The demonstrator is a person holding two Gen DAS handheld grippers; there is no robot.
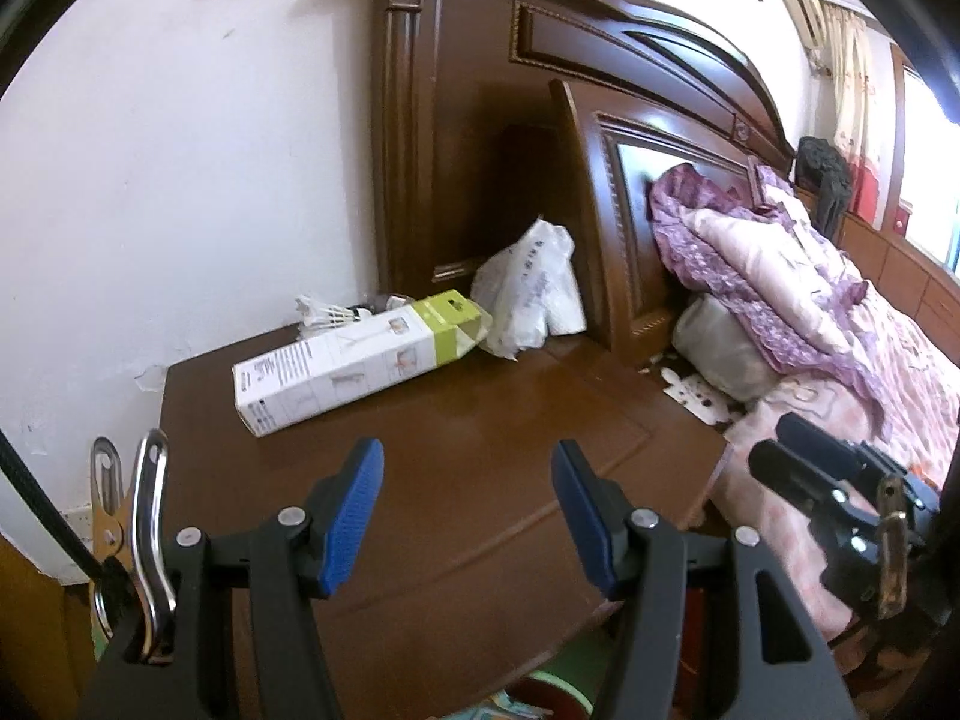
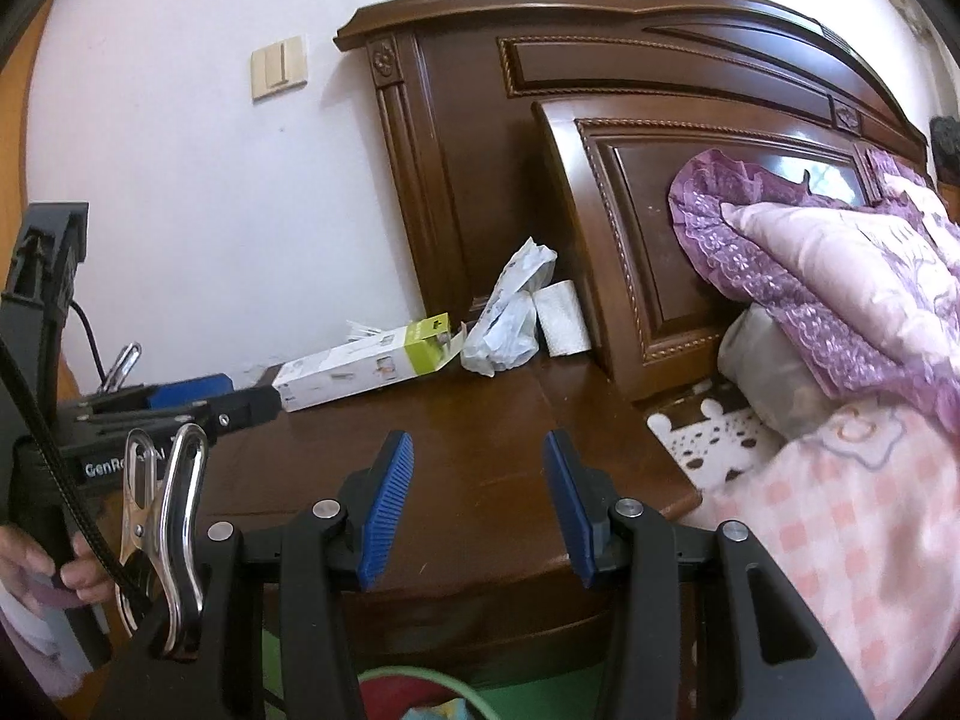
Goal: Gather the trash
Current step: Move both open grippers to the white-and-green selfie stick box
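Observation:
A long white and green cardboard box (image 1: 354, 360) (image 2: 366, 372) lies on its side at the back of the brown nightstand (image 1: 480, 480) (image 2: 480, 456). A crumpled white plastic bag (image 1: 528, 294) (image 2: 510, 312) leans against the headboard beside it, with a white paper roll (image 2: 561, 318) to its right. Shuttlecocks (image 1: 318, 315) lie behind the box by the wall. My left gripper (image 1: 465, 462) (image 2: 240, 402) hovers open over the nightstand's front, short of the box, nothing between its blue pads. My right gripper (image 2: 477, 450) (image 1: 780, 444) is open and empty too, to the right near the bed's edge.
A dark wooden headboard (image 2: 660, 180) stands behind the nightstand. The bed on the right carries a pink and purple quilt (image 2: 840, 276) and a spotted white cloth (image 2: 714, 438) in the gap. A hand (image 2: 36, 564) holds the left gripper's handle. A wall switch (image 2: 279, 69) sits above.

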